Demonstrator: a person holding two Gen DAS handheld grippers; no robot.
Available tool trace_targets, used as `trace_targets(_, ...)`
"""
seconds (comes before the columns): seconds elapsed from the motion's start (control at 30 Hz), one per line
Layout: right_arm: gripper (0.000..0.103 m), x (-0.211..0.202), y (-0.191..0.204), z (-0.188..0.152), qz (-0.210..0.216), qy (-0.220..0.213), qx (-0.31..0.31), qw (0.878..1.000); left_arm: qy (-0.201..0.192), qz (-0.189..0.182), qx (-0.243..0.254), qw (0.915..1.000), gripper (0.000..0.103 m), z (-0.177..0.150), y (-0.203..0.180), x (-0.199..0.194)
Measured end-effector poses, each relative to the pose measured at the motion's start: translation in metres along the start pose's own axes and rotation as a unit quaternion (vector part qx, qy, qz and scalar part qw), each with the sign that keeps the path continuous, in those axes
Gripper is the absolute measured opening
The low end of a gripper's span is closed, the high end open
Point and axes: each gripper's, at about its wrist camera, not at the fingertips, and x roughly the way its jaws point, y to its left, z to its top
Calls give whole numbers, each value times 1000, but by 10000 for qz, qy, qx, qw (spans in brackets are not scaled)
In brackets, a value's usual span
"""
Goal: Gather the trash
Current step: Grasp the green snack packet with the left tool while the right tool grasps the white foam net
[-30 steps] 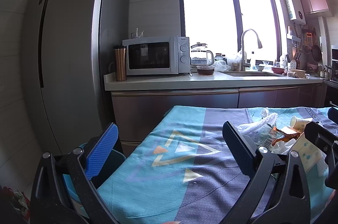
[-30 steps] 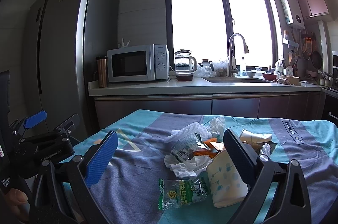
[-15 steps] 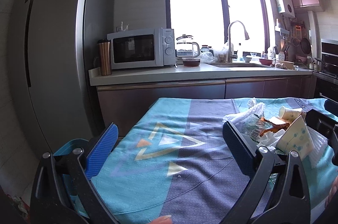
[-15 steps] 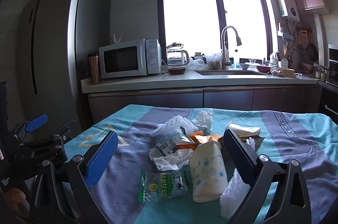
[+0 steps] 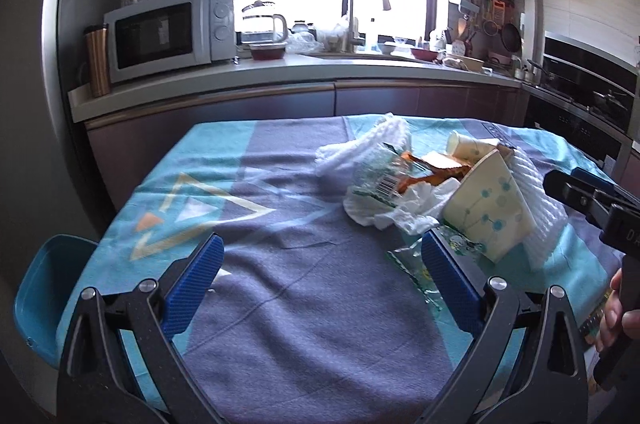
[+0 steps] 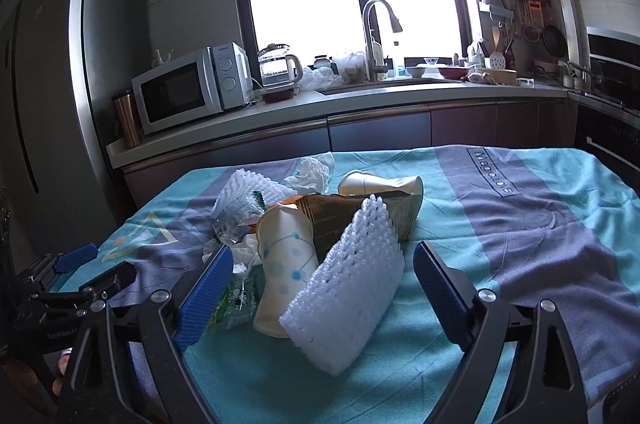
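Note:
A pile of trash lies on the table's teal and grey cloth (image 5: 304, 288): a dotted paper cup (image 6: 286, 260) (image 5: 486, 212), white foam netting (image 6: 352, 288) (image 5: 540, 207), a second paper cup (image 6: 376, 183), a brown wrapper (image 6: 340, 216), crumpled tissue (image 5: 396, 212), a clear barcoded wrapper (image 5: 380, 175) and a green packet (image 6: 232, 300). My right gripper (image 6: 324, 288) is open, its jaws on either side of the foam netting and dotted cup. My left gripper (image 5: 322, 276) is open and empty over bare cloth, left of the pile.
A blue chair (image 5: 44, 288) stands at the table's left edge. Behind the table runs a kitchen counter (image 5: 280, 67) with a microwave (image 5: 168, 31), kettle (image 5: 264, 23) and sink tap (image 5: 360, 11). A tall fridge (image 6: 60, 95) stands at the left.
Both grippers have moved right and closer to the trash pile. The right gripper now straddles the foam netting and dotted cup. Both stay open.

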Motion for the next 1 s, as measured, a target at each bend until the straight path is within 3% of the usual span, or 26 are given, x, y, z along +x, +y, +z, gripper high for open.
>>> trace_targets(0.2, 64, 12, -13, -5, 290, 373, 337, 9983, 501, -795, 246, 9953, 81, -4, -27, 24)
trace_targets(0.43, 39, 16, -29, -10, 542, 561, 717, 9944, 1253, -1561, -24, 9798, 62, -8, -38, 59)
trace_targets(0.57, 24, 14, -38, -12, 588, 550, 857, 9931, 1493, -1778, -215, 9724, 47, -11, -37, 71)
trace_targets(0.63, 16, 13, -42, -12, 644, 544, 947, 9919, 1513, -1808, -259, 9715, 34, -10, -37, 73)
trace_targets(0.67, 13, 12, -44, -12, 665, 548, 993, 9913, 1555, -1847, -326, 9699, 23, -9, -36, 73)
trace_targets(0.77, 11, 9, -49, -11, 675, 500, 1078, 9906, 1588, -1886, -482, 9679, 17, -9, -31, 75)
trace_targets(1.0, 11, -14, -52, 2, 550, 172, 1001, 9933, 1307, -1871, -486, 9724, 13, -3, -15, 52)
